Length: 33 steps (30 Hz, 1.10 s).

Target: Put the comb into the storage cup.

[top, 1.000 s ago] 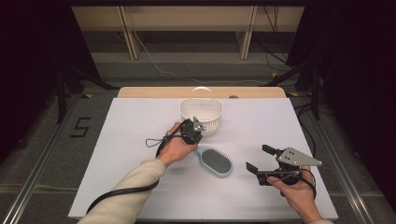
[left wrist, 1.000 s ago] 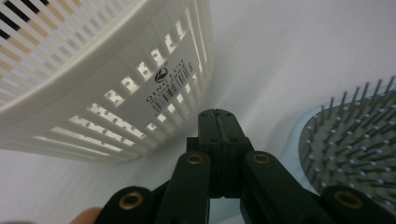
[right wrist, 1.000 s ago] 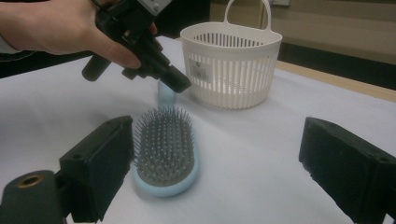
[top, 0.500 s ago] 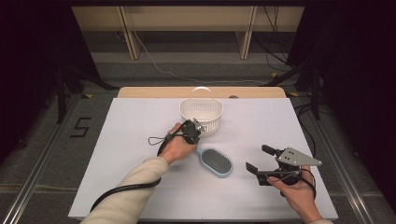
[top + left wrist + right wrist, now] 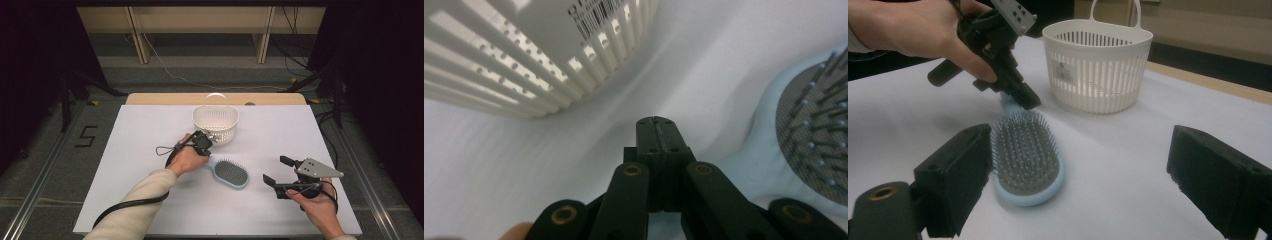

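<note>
we count one hairbrush (image 5: 231,173), one basket (image 5: 215,120) at the far edge, left gripper (image 5: 655,121) jaws pressed together empty, right gripper (image 5: 279,170) jaws spread over bare table (image 5: 140,135).

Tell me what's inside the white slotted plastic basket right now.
From above, the white slotted plastic basket shows only its perforated floor, nothing lying on it. The right gripper view looks through its slats without any dark shape. The near inner wall is hidden behind the rim.
</note>
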Tool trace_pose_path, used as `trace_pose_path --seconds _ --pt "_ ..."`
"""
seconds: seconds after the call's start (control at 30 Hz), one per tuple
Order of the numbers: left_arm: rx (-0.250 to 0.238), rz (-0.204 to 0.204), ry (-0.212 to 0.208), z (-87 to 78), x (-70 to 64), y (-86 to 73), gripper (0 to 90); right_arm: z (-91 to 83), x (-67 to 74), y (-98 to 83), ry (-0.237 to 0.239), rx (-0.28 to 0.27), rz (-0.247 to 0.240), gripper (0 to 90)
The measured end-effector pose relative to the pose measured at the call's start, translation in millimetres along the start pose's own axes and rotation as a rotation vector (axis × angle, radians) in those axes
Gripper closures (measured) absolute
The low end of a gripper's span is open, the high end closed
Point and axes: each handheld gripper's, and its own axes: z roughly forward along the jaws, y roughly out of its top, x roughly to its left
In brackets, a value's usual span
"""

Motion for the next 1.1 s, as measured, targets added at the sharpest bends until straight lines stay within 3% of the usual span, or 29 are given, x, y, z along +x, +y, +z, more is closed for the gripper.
trace_pose_path --seconds 0.33,0.63,1.1 --pt "0.038 0.01 -0.045 -10.6 -5.7 -18.2 89.7 0.4 0.2 -0.2 -0.001 0.007 0.001 12.1" --pt "0.043 0.0 -0.093 -21.0 -14.9 -34.3 89.6 0.9 -0.2 -0.7 -0.001 0.008 0.001 12.2" --pt "0.063 0.054 -0.091 -31.2 -33.4 -45.7 89.6 0.8 0.0 -0.7 0.0 0.01 0.0 12.6"
